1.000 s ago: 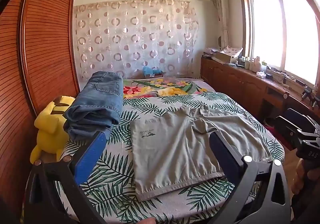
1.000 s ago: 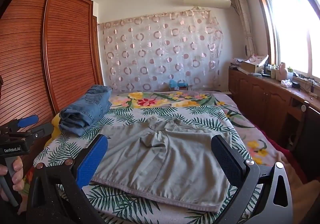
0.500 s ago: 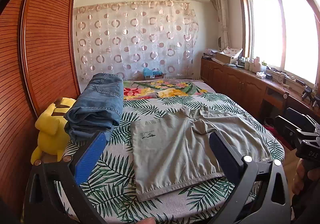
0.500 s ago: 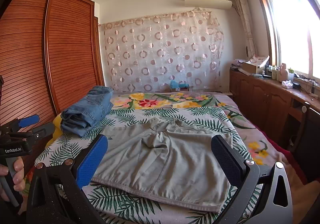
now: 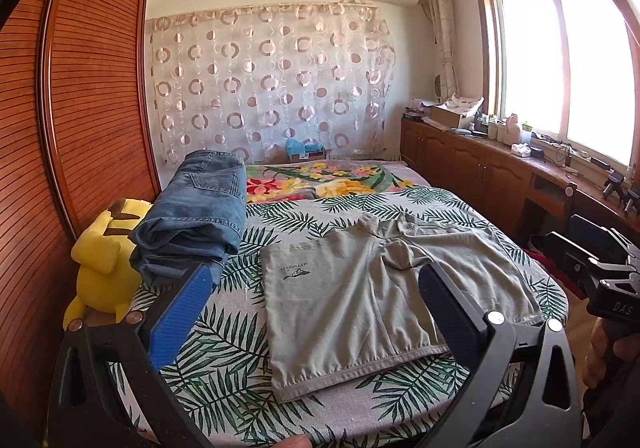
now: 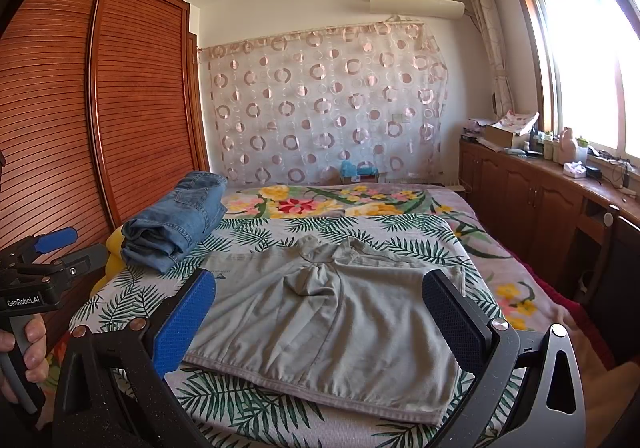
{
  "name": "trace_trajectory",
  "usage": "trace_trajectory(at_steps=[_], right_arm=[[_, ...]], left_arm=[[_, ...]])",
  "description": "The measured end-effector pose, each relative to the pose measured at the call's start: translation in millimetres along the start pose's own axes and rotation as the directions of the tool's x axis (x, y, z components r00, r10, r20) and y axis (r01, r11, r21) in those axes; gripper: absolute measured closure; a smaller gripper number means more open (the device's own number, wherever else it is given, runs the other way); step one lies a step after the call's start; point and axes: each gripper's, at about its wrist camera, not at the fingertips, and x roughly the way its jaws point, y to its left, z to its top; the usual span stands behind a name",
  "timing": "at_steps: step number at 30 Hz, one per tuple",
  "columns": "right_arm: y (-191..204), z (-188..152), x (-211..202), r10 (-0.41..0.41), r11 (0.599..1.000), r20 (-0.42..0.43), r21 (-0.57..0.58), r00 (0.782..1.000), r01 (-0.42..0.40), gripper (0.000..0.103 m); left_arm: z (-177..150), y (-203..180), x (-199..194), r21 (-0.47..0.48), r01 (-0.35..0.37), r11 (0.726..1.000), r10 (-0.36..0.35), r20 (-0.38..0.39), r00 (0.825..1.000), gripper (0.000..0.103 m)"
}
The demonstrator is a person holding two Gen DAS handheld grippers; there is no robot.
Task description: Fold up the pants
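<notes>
The bed (image 5: 224, 332) carries the grey shorts (image 5: 384, 304) spread flat at my 12 o'clock, folded jeans (image 5: 196, 216) at 10. Nothing has shifted in the last second; folding is unstarted. My left gripper (image 5: 312, 312) and right gripper (image 6: 320, 312) hover, jaws wide, empty.

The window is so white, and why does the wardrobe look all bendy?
Left wrist view: sunlight overexposes the big bright window, so nothing outside shows. Right wrist view: the fisheye lens bows the brown slatted wooden wardrobe near the edge, while the grey shorts in the middle look sharp and nearly undistorted.
</notes>
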Motion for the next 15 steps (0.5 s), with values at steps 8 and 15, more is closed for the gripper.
trace_trajectory(at_steps=[8, 15], right_arm=[[0.8, -0.7, 0.6, 0.001, 1.000, 0.002, -0.001, 1.000, -0.001, 0.000], [1.1, -0.6, 0.2, 0.003, 1.000, 0.002, -0.001, 1.000, -0.003, 0.000]], left_arm=[[0.1, -0.7, -0.6, 0.001, -0.001, 1.000, 0.001, 0.002, 1.000, 0.000], [2.2, 0.1, -3.8, 0.004, 0.000, 1.000, 0.000, 0.007, 1.000, 0.000]])
